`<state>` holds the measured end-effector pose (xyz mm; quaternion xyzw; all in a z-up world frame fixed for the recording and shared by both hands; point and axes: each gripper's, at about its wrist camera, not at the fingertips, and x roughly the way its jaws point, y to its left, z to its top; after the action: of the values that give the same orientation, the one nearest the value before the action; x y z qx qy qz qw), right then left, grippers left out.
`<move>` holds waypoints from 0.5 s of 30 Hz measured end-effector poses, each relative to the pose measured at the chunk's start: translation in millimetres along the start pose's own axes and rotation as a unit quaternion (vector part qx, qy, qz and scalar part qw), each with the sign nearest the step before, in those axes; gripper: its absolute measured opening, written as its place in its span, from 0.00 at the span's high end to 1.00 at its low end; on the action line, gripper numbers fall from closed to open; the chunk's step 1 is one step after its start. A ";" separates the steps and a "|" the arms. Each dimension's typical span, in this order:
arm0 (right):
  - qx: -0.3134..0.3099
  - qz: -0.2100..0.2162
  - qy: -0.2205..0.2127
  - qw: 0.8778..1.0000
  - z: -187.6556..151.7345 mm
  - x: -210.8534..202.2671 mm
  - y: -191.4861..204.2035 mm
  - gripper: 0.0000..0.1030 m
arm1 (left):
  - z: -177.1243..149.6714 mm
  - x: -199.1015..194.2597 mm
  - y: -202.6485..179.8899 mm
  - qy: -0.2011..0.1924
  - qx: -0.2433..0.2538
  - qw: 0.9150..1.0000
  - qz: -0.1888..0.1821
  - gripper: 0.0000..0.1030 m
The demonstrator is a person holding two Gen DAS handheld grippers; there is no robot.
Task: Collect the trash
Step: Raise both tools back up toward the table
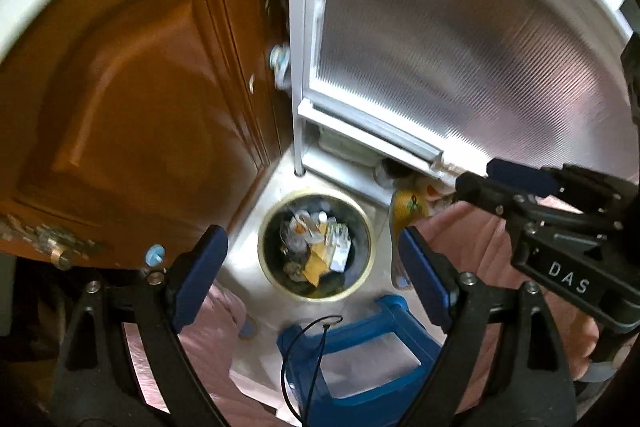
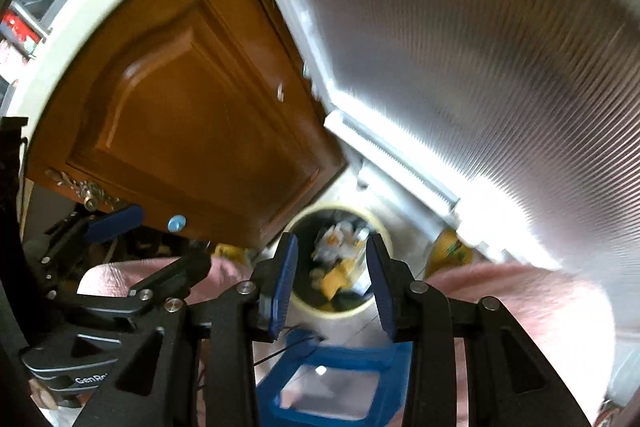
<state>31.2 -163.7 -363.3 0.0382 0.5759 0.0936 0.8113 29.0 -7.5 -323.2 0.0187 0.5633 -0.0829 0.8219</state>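
Note:
A round bin with a cream rim stands on the pale floor in the corner, holding wrappers and yellow scraps. My left gripper hangs above it, its blue pads spread wide and nothing between them. My right gripper reaches in from the right of that view. In the right wrist view the bin's rim lies blurred beyond my right gripper, whose jaws stand partly apart with nothing between them. The left gripper shows at the left, open.
A brown wooden door stands left of the bin, a frosted glass door right of it. A blue plastic stool is just in front. A yellow item lies by the glass door's sill. Pink fabric flanks the stool.

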 end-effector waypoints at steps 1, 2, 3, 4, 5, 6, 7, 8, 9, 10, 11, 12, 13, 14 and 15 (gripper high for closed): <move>-0.007 -0.009 -0.015 1.000 2.1 -12.1 2.3 0.63 | 2.0 -7.7 -2.1 -0.008 0.004 1.000 0.004 0.17; -0.010 -0.015 -0.026 0.999 4.1 -22.9 3.9 0.60 | 5.5 -18.8 -4.8 -0.021 0.008 1.000 0.007 0.17; -0.012 -0.018 -0.038 0.999 6.1 -33.8 5.0 0.55 | 8.7 -28.8 -7.0 -0.033 0.010 0.999 0.008 0.17; -0.008 -0.018 -0.048 0.999 9.2 -47.1 5.5 0.54 | 12.7 -39.0 -8.7 -0.044 0.012 0.999 0.009 0.17; -0.001 -0.014 -0.056 0.998 11.8 -58.3 5.3 0.52 | 16.5 -49.4 -9.5 -0.055 0.013 0.998 0.010 0.17; 0.004 -0.012 -0.067 0.998 15.1 -71.1 5.4 0.52 | 20.4 -59.4 -10.6 -0.065 0.014 0.998 0.013 0.17; 0.007 -0.011 -0.075 0.997 17.2 -81.7 5.9 0.52 | 23.7 -67.3 -11.6 -0.071 0.016 0.997 0.017 0.17; 0.009 -0.012 -0.084 0.996 19.7 -92.0 6.7 0.51 | 27.7 -76.7 -14.0 -0.077 0.020 0.997 0.023 0.17; 0.011 -0.018 -0.095 0.995 23.1 -105.9 8.3 0.51 | 31.4 -86.2 -16.7 -0.083 0.025 0.996 0.031 0.17; 0.013 -0.022 -0.101 0.995 25.4 -115.4 8.3 0.50 | 34.7 -95.0 -19.4 -0.090 0.028 0.995 0.035 0.17; 0.015 -0.025 -0.108 0.994 27.7 -125.6 9.5 0.49 | 37.6 -103.9 -21.8 -0.098 0.031 0.994 0.037 0.17; 0.018 -0.028 -0.116 0.993 30.2 -136.2 11.5 0.48 | 40.0 -113.0 -24.1 -0.106 0.034 0.993 0.036 0.17; 0.019 -0.030 -0.124 0.992 33.5 -147.1 13.3 0.47 | 41.9 -122.0 -26.7 -0.115 0.036 0.992 0.035 0.17; 0.020 -0.034 -0.133 0.990 35.8 -158.5 15.2 0.45 | 42.9 -127.4 -29.2 -0.121 0.037 0.991 0.035 0.17; 0.020 -0.040 -0.143 0.989 38.2 -170.2 17.4 0.42 | 45.4 -135.3 -31.7 -0.129 0.039 0.990 0.035 0.17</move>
<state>11.0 -178.2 -189.8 0.0447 0.4569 0.0433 0.8873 18.3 -28.8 -178.9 0.0594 0.4477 -0.0781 0.8888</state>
